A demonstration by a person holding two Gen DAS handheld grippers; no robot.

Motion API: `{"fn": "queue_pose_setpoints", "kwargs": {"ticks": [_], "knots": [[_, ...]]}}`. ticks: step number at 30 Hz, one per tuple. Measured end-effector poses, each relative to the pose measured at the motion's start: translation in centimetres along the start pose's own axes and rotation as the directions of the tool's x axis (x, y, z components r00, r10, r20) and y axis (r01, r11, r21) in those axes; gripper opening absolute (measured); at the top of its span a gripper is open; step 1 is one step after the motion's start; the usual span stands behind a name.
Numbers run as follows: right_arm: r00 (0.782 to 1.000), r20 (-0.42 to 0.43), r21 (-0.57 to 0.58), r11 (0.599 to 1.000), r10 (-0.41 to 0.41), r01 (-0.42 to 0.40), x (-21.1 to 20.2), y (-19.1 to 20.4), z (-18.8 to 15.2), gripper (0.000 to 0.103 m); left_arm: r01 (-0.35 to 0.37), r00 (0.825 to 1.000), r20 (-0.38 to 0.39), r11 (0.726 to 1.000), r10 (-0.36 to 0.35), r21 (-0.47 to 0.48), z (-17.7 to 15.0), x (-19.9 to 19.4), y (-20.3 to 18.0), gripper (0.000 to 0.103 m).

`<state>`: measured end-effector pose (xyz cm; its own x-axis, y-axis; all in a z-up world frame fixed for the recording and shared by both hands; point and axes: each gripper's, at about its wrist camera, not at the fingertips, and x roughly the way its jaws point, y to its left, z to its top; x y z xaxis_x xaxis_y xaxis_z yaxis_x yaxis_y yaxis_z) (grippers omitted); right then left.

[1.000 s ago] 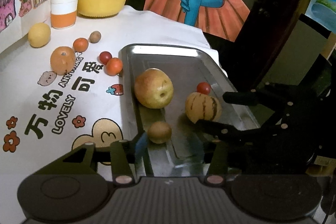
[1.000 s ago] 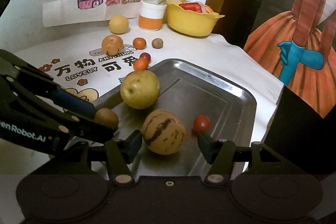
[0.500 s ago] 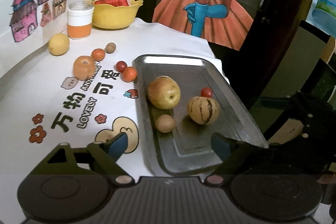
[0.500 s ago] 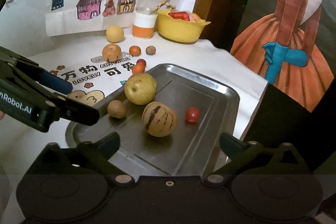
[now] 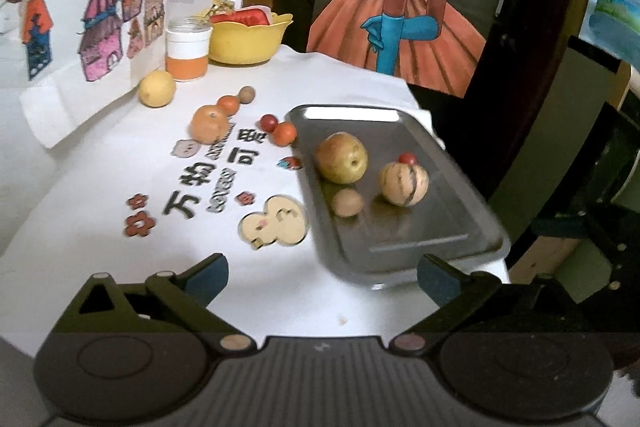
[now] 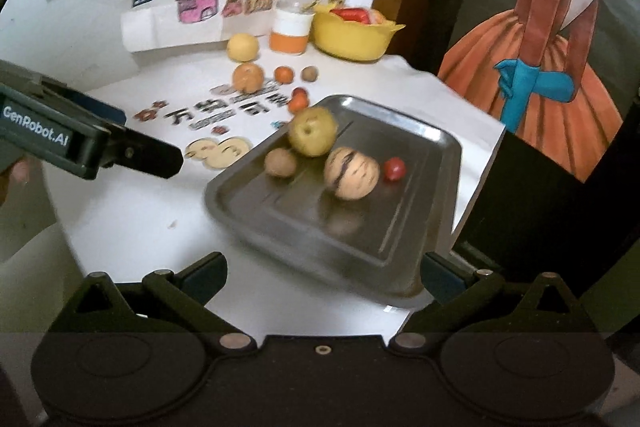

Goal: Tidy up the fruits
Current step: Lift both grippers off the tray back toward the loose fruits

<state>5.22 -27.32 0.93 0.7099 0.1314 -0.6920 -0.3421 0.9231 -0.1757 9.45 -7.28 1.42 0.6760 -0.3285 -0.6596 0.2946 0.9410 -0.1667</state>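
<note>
Both tools (image 5: 322,279) withdrawn, tray (image 5: 460,227) fruit ahead

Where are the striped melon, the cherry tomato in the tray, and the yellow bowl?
Striped melon (image 6: 351,173): right wrist view, middle of its striped skin.
Cherry tomato (image 6: 395,169): right wrist view, centre of the red fruit.
Yellow bowl (image 5: 248,41): left wrist view, front of its outer wall.

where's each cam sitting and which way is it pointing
Left wrist: rides the left gripper, above the near table edge, facing the metal tray and back wall; its own open fingers show.
Right wrist: rides the right gripper, nearer the tray's right corner, facing the wall drawings; its open fingers and the left gripper show.
Shared: tray, striped melon, yellow bowl.
</note>
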Motion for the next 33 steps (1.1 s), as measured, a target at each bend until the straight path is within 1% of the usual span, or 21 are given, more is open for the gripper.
{"fn": "queue_pose_setpoints", "kwargs": {"ticks": [3,6,10,14,17,20,24,28,33], "knots": [[1.0,-0.007,-0.026,1.0,0.009,-0.009,-0.8,1.2,-0.1,0.102,-0.027,1.0,-0.007,1.0,0.027,0.007,-0.7,-0.8,0.8,0.102],[1.0,-0.005,-0.055,0.998,0.031,-0.031,-1.7,2.4,0.1,0.102,-0.052,0.999,-0.011,0.999,0.052,-0.005,-1.2,-1.6,2.0,0.102],[0.998,0.017,-0.112,0.992,0.065,-0.062,-2.9,4.1,0.8,0.102,-0.09,0.996,-0.018,0.996,0.089,-0.018,-1.7,-2.4,3.5,0.102],[0.993,0.051,-0.173,0.98,0.106,-0.096,-4.1,5.4,2.2,0.102,-0.123,0.992,-0.02,0.992,0.123,-0.031,-1.7,-3.1,4.9,0.102],[0.986,0.08,-0.202,0.971,0.148,-0.129,-4.9,5.9,3.7,0.102,-0.147,0.989,-0.008,0.988,0.147,-0.044,-1.0,-3.7,5.9,0.102],[0.977,0.119,-0.238,0.96,0.177,-0.145,-5.6,6.1,5.6,0.102,-0.167,0.986,0.011,0.985,0.167,-0.046,-0.1,-4.0,6.6,0.102],[0.961,0.197,-0.295,0.947,0.191,-0.128,-6.5,6.0,8.5,0.102,-0.198,0.979,0.047,0.979,0.201,-0.055,1.6,-4.3,7.6,0.102],[0.939,0.276,-0.348,0.932,0.204,-0.101,-7.1,5.2,12.0,0.102,-0.21,0.972,0.087,0.974,0.217,-0.083,3.6,-4.4,8.8,0.102],[0.925,0.326,-0.402,0.914,0.197,-0.053,-6.3,3.9,16.0,0.102,-0.22,0.965,0.127,0.971,0.231,-0.098,6.4,-3.7,9.9,0.102]]}}
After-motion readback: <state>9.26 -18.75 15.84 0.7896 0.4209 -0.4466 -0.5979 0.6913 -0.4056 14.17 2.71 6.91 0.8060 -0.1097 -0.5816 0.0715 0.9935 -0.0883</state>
